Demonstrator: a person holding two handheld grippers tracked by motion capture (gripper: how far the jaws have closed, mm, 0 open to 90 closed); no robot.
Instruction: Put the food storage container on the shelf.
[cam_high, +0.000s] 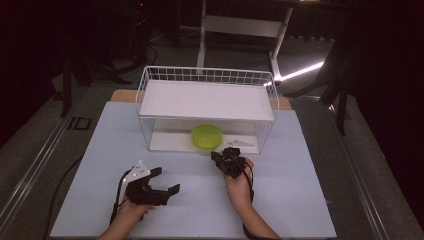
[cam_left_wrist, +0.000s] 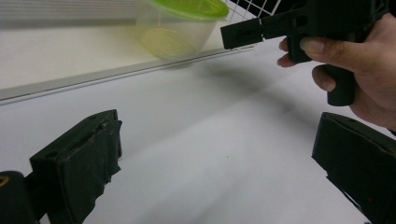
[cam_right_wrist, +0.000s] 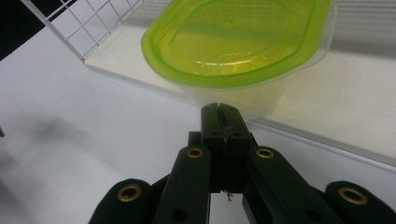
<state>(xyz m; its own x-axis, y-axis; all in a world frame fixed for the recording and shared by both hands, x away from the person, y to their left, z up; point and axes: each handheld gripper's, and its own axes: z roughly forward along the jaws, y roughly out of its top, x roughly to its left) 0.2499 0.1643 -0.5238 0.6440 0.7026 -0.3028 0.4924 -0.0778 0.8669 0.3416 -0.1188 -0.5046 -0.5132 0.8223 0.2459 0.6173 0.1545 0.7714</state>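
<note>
We see one clear tub (cam_high: 207, 138) with one green lid (cam_right_wrist: 233, 37), standing upright with the lid facing up on the bottom board of one white wire rack (cam_high: 150, 107). The lid is a rounded oblong; from the right tool (cam_high: 226, 159) its long axis runs crosswise, side to side in front of the tips, and the tub's near wall sits just ahead of those tips. We cannot tell whether the tips touch the wall. The jaws of this right tool are pressed together, with nothing between them, and they point toward the tub.

The left tool (cam_high: 167, 181) is over the bare white surface (cam_high: 300, 200), with its two jaws spread wide apart and nothing between them. From it, the tub lies ahead and well apart, with the right tool and the hand (cam_left_wrist: 359, 60) that grips it ahead and off to its right side. In the left gripper view the tub sits at the front edge of the rack's bottom board, close to the lip.

We count two tools, two hands, one tub, one lid and one rack with two white boards, upper and lower.
</note>
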